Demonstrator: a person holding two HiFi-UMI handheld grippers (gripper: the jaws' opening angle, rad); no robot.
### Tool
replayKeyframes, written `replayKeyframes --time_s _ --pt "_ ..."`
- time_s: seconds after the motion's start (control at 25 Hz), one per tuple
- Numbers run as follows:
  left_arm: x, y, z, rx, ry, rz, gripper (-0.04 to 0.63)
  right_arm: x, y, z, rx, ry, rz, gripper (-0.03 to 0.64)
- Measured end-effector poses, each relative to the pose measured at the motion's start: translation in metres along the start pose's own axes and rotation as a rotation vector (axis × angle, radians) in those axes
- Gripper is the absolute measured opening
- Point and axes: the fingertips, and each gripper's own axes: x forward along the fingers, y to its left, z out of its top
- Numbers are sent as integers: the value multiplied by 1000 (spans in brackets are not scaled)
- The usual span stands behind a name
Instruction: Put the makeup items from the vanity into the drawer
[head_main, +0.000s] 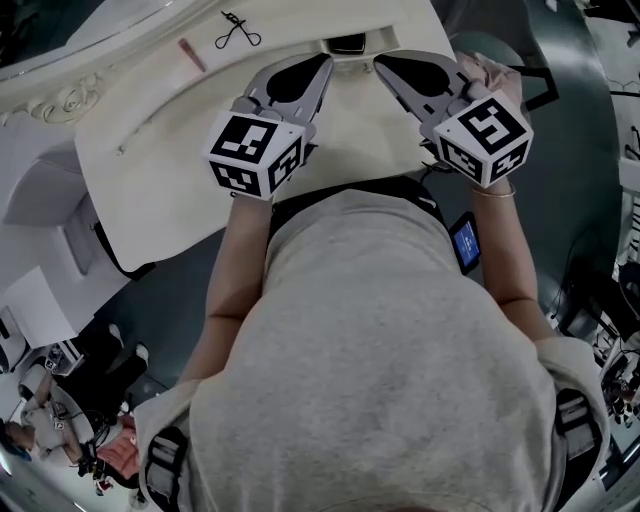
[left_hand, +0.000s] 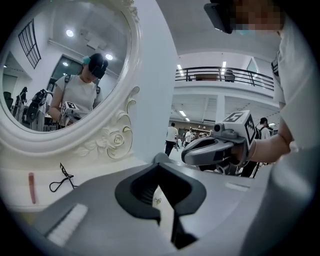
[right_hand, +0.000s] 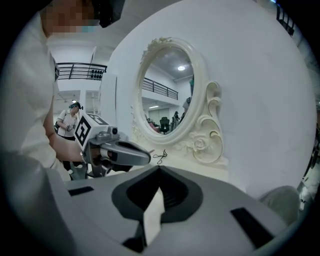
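The task is barely getting under way, by the look of it. The black wire eyelash curler (head_main: 237, 30) and the slim pink stick of makeup (head_main: 191, 54) are both lying on the cream-white vanity top (head_main: 170, 150). They are sitting near each other, close to the oval mirror in its carved white frame (left_hand: 65, 70), and neither is resting in any drawer. The drawer itself is not showing in any view, so I cannot tell whether it is open. A small dark thing (head_main: 347, 43) at the far rim of the top may be part of it, but it is too cramped to say. The left gripper (head_main: 325, 62) is hovering over the top with its jaws clenched together on nothing. The right gripper (head_main: 380, 62) is doing the same just beside it, its tips roughly level with the other's and pointing toward the far rim. Both items are therefore waiting to be picked up and stowed. A broad bare stretch of the top is lying between the left gripper and the two items, offering a free path. The tight spots are the raised mirror frame right behind the eyelash curler, the curved rim of the top, and the two grippers crowding each other.
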Motion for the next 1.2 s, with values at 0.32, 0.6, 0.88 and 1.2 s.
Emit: replayKeyframes --time_s 0.32,0.6,0.88,1.2 --pt "0 -10 -16 -14 22 -50 9 -2 10 -14 -52 64 66 8" --pt "2 -13 -18 -22 22 -58 9 -7 11 -17 -31 55 47 8" --pt "5 -15 -26 -68 50 -38 9 3 12 -3 27 -31 -54 8" --pt "5 -14 -37 -109 73 -2 9 23 14 -4 78 -36 -143 8"
